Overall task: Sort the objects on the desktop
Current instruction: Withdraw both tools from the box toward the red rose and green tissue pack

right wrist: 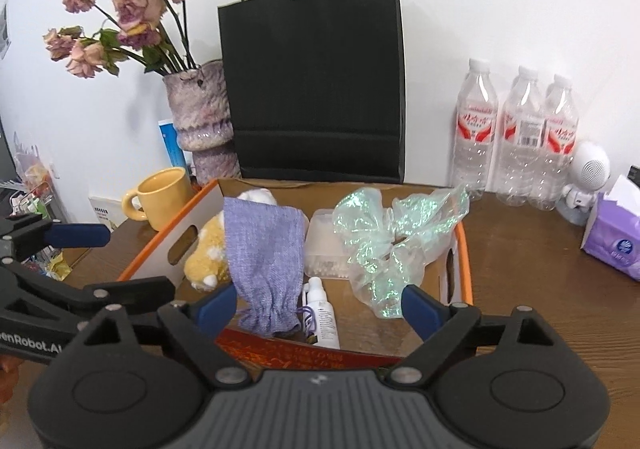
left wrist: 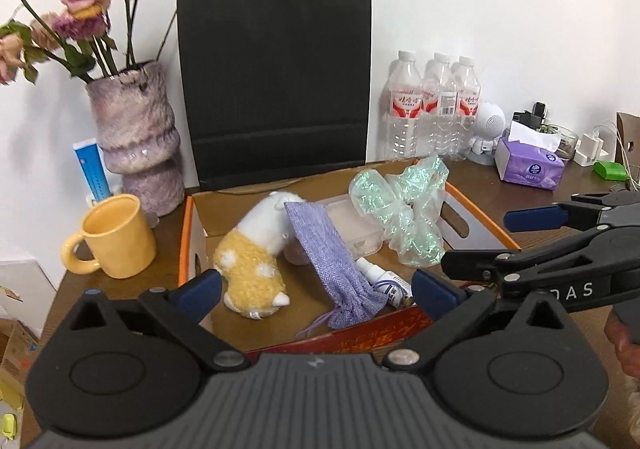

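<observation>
At the left edge of the wooden desk (left wrist: 532, 185) we saw a purple vase (left wrist: 136, 137) of dried roses against the wall, with a yellow mug (left wrist: 116, 237) in front of it, just beside the left wall of the cardboard box (left wrist: 192, 245). A black paper bag (left wrist: 276, 81) stood upright behind the box's far edge.

Inside the box, from left to right, lay a yellow-and-white plush toy (left wrist: 252, 265) on its side, a lilac drawstring pouch (left wrist: 332, 261) draped partly over the toy, a small white spray bottle (right wrist: 322, 313) near the front edge, a clear plastic container (right wrist: 324, 245) toward the back, and a crumpled iridescent wrapper (right wrist: 380, 245) against the right wall.

Our left gripper (left wrist: 316, 289) hung over the box's front edge with its blue pads spread wide and nothing between them. Our right gripper (right wrist: 318, 305), just beside it, also stood wide and empty above the front edge.

Toward the desk's right back corner stood three water bottles (right wrist: 516, 133), a small white robot figure (right wrist: 584, 181) and a purple tissue pack (left wrist: 528, 165).
</observation>
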